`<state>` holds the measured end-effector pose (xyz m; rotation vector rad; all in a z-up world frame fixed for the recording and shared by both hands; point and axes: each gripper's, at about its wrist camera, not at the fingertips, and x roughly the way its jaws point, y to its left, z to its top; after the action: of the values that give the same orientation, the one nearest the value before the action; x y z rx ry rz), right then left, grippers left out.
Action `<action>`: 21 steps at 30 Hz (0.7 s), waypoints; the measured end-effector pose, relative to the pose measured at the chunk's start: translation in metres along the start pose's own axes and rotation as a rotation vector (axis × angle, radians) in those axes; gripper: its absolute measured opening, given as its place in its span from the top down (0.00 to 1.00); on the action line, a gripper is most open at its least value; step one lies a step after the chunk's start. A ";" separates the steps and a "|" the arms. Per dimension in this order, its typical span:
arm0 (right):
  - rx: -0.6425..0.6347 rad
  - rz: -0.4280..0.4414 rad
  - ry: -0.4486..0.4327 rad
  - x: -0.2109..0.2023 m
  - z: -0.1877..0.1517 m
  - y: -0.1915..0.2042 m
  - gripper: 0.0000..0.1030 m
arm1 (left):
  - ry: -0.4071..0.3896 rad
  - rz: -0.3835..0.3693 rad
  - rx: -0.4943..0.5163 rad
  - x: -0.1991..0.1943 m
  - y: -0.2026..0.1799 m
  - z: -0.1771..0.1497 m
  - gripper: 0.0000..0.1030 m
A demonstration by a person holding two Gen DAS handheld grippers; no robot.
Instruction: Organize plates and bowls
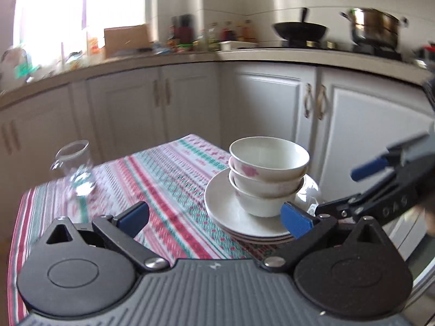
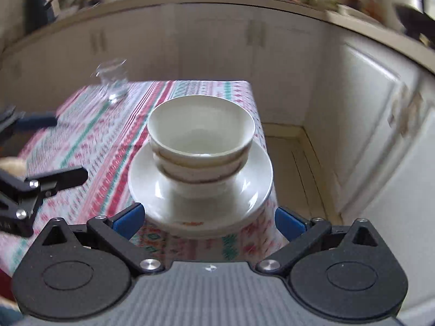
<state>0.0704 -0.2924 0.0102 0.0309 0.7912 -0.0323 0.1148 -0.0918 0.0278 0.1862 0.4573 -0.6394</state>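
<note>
Three white bowls with pink flower marks are nested in a stack on a stack of white plates at the right edge of the table. The same bowls and plates fill the middle of the right wrist view. My left gripper is open and empty, just short of the plates on their left. My right gripper is open and empty, its jaws on either side of the plates' near rim. It also shows in the left wrist view, and the left gripper shows in the right wrist view.
The table has a striped red, green and white cloth. A clear glass stands at its far left, also in the right wrist view. White cabinets and a cluttered counter with a wok and pot lie beyond.
</note>
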 end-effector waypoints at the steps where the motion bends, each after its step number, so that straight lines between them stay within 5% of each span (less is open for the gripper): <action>1: 0.021 -0.016 -0.010 -0.006 -0.004 0.004 0.00 | 0.001 0.018 -0.015 -0.005 -0.001 0.000 0.01; 8: 0.022 -0.097 -0.098 -0.046 -0.010 0.037 0.00 | -0.005 0.118 -0.058 -0.036 -0.005 0.002 0.00; 21: 0.056 -0.131 -0.153 -0.064 -0.016 0.047 0.00 | 0.064 0.170 -0.114 -0.051 -0.010 -0.004 0.01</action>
<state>0.0156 -0.2441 0.0452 0.0294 0.6380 -0.1791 0.0709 -0.0717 0.0480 0.1354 0.5321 -0.4407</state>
